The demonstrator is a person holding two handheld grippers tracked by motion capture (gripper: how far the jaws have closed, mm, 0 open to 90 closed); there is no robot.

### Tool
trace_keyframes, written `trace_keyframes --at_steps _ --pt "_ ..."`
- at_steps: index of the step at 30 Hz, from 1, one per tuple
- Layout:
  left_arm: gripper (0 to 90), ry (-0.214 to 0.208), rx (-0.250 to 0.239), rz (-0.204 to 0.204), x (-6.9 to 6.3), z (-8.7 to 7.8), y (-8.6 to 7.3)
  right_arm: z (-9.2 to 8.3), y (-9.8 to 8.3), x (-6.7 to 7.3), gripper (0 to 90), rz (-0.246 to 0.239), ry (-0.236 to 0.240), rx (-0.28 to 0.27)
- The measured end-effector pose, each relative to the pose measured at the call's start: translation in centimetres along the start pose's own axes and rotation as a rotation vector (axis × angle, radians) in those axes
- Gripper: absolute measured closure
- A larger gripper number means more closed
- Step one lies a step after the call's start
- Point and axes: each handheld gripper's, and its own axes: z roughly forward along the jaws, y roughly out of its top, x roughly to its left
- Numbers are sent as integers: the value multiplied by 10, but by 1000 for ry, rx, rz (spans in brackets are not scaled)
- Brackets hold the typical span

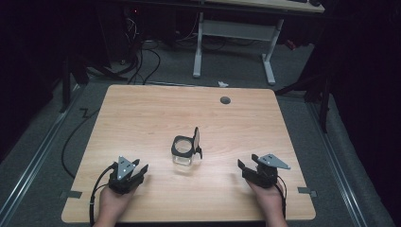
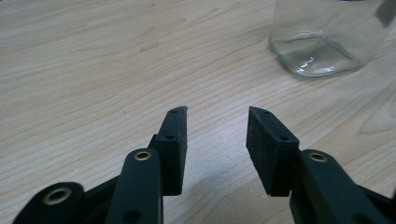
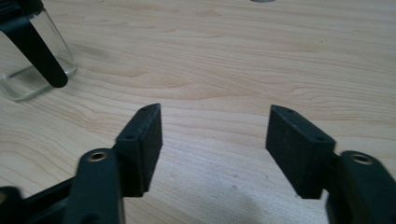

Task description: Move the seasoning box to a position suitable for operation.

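A clear square glass jar (image 1: 182, 152) with a black rim stands at the middle of the wooden table (image 1: 142, 113), its hinged lid (image 1: 196, 138) flipped up on the right side. My left gripper (image 1: 141, 170) rests near the front left, open, nothing between its pads; its own view has the jar's base (image 2: 322, 42) ahead to the upper right. My right gripper (image 1: 246, 166) rests near the front right, open and empty. In its view the jar (image 3: 28, 70) stands at the upper left with a black strap (image 3: 37, 49) hanging down its side.
A grey round cable port (image 1: 225, 100) sits in the table's far right part. Bits of tape (image 1: 71, 194) mark the front corners. Beyond the table stand a white desk frame (image 1: 236, 42) and loose cables (image 1: 142, 61) on the floor.
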Motion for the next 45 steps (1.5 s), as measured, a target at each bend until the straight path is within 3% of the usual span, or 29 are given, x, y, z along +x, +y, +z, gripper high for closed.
trace_keyframes --at_steps 7,18,22,25,30,32,39,45 --pt "659 -16 24 -5 0 4 -2 -2 -5 -3 413 32 16 -11" --pt "662 -24 1 3 -4 2 1 -1 -8 -4 427 33 6 0" --pt "705 -19 1 7 -4 2 0 -2 -9 -1 521 19 7 -9" --pt "751 -18 10 -26 -3 4 1 -3 -9 1 627 27 17 -9" --pt "877 -1 51 -62 -7 16 2 -4 -9 3 772 4 45 -5" --pt "900 6 60 -55 -11 24 1 -4 -9 4 794 -4 52 -2" --pt "900 -13 40 -38 -33 53 5 -3 -10 5 787 -7 55 -10" --pt "900 -39 41 -55 -44 70 3 -2 -12 3 783 -4 60 -7"
